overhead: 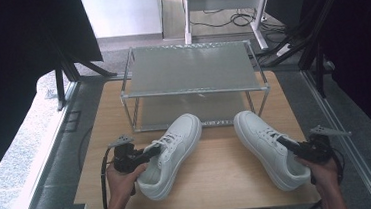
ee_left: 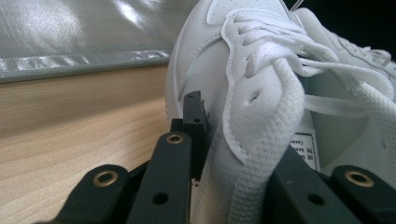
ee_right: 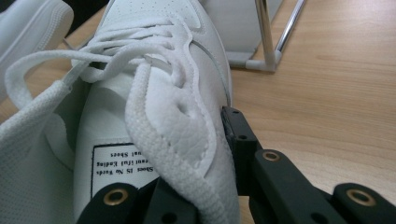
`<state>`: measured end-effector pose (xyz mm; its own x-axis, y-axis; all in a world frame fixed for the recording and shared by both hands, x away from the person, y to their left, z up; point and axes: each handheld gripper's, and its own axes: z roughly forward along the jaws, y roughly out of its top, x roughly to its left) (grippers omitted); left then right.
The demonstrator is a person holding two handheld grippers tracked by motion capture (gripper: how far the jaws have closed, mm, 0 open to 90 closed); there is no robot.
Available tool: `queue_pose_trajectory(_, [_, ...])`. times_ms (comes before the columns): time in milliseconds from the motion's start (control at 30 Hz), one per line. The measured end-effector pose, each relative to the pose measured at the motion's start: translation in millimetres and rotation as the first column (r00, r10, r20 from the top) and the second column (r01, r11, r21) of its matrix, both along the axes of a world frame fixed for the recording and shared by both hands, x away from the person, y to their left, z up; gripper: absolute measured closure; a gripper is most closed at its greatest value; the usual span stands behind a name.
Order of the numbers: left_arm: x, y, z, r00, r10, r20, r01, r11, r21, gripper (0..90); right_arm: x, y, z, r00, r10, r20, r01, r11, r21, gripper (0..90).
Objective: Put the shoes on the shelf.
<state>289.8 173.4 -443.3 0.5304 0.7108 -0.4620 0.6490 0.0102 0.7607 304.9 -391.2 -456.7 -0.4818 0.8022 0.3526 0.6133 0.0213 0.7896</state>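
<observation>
Two white lace-up sneakers stand on the wooden table [overhead: 219, 177] in front of a two-tier rack. The left sneaker [overhead: 175, 153] points up and right; my left gripper [overhead: 147, 154] is shut on its outer collar wall by the laces, and in the left gripper view that sneaker side [ee_left: 252, 121] sits between the black jaws. The right sneaker [overhead: 269, 148] points up and left. My right gripper [overhead: 288, 144] is shut on its outer side wall [ee_right: 187, 126] near the top eyelets, one jaw outside and one inside by the tongue label.
A metal-framed rack [overhead: 193, 69] with two translucent shelves stands at the table's back, its leg [ee_right: 266, 32] close to the right sneaker's toe. Bare wood lies between and in front of the shoes. Cables and desk legs lie on the floor beyond.
</observation>
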Motion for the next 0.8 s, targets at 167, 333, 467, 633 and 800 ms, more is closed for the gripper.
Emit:
queue_pose_trajectory(167, [-1.2,3.9,3.2,0.9999,0.001,0.01,-0.001,0.9988,-0.049,81.8,-2.2,-1.7,1.8,0.9998,-0.009,0.017,0.009,0.998,0.055,84.2])
queue_pose_trajectory(333, [-2.9,8.4,7.9,0.9997,0.002,0.023,0.0,0.9963,-0.086,81.8,-3.7,-1.0,3.4,0.9994,-0.018,0.028,0.015,0.994,0.111,84.2])
queue_pose_trajectory(467, [-4.7,10.3,11.7,0.9994,0.011,0.034,-0.007,0.9955,-0.094,81.8,-4.8,0.4,4.5,0.9993,-0.016,0.034,0.011,0.99,0.137,84.2])
queue_pose_trajectory(633, [-6.0,14.0,14.5,0.9991,0.01,0.041,-0.004,0.9914,-0.131,81.8,-6.0,3.1,6.8,0.9989,-0.008,0.047,-0.001,0.985,0.173,84.2])
queue_pose_trajectory(800, [-7.1,17.4,18.0,0.9989,0.005,0.046,0.002,0.9896,-0.144,81.9,-6.9,4.1,8.7,0.9983,0.002,0.058,-0.014,0.977,0.213,84.3])
